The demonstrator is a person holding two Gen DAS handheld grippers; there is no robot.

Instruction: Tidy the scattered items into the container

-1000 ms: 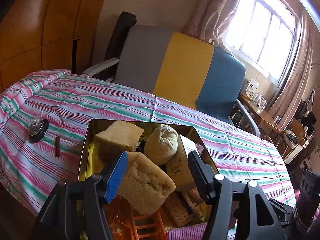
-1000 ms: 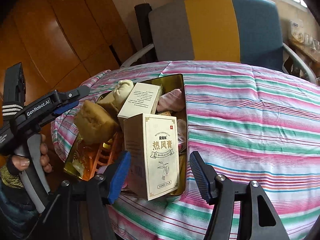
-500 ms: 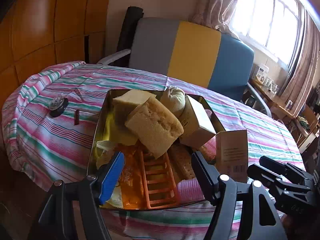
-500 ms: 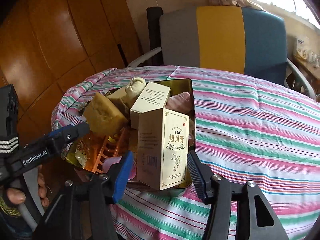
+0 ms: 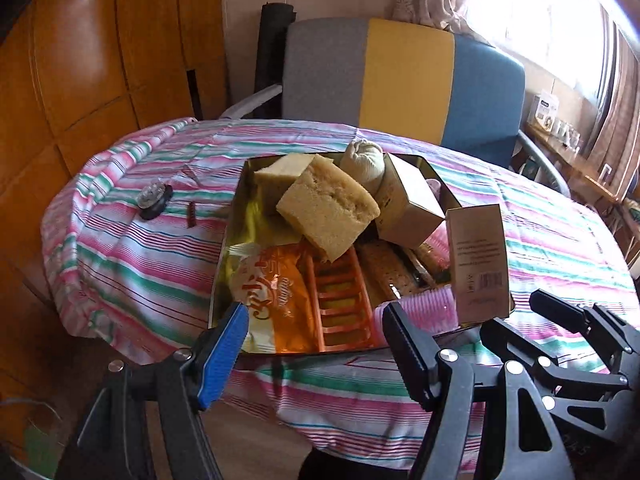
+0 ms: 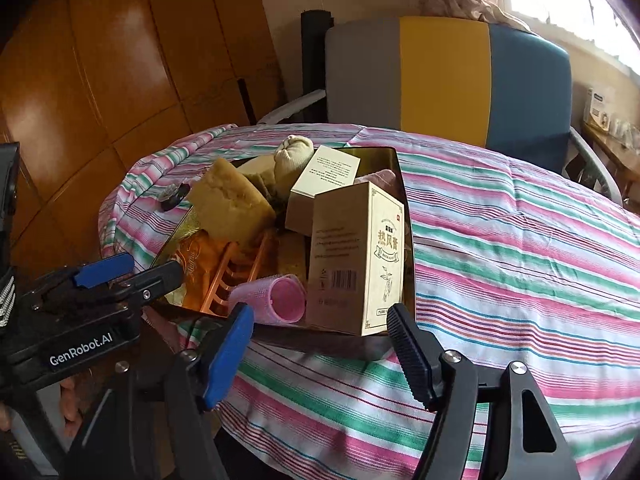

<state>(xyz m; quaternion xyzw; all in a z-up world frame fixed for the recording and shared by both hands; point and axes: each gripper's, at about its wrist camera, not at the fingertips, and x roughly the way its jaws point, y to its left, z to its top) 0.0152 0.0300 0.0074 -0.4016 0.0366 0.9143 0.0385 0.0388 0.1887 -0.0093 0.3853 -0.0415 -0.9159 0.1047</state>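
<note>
A gold metal tin (image 5: 224,264) (image 6: 400,168) sits on the striped tablecloth, piled high. In it are a tan sponge block (image 5: 328,208) (image 6: 228,208), a cloth ball (image 5: 364,160), a lying beige box (image 5: 408,208), an orange packet (image 5: 272,292), an orange rack (image 5: 340,296) and a pink roller (image 6: 280,296). An upright beige box (image 6: 356,260) (image 5: 476,264) stands in the tin's near right corner. My right gripper (image 6: 318,324) is just short of that box, its jaws opening and not touching it. My left gripper (image 5: 314,332) hangs open and empty before the tin's near edge.
A black round object with a clear top (image 5: 154,200) and a small brown piece (image 5: 191,214) lie on the cloth left of the tin. A grey, yellow and blue chair (image 5: 400,80) stands behind the table, wooden panelling (image 5: 80,60) to the left. A hand (image 6: 72,400) holds the left gripper.
My left gripper let go of the sponge block and drew back from the tin. My right gripper's fingers spread away from the upright box and backed off; the box stays standing in the tin.
</note>
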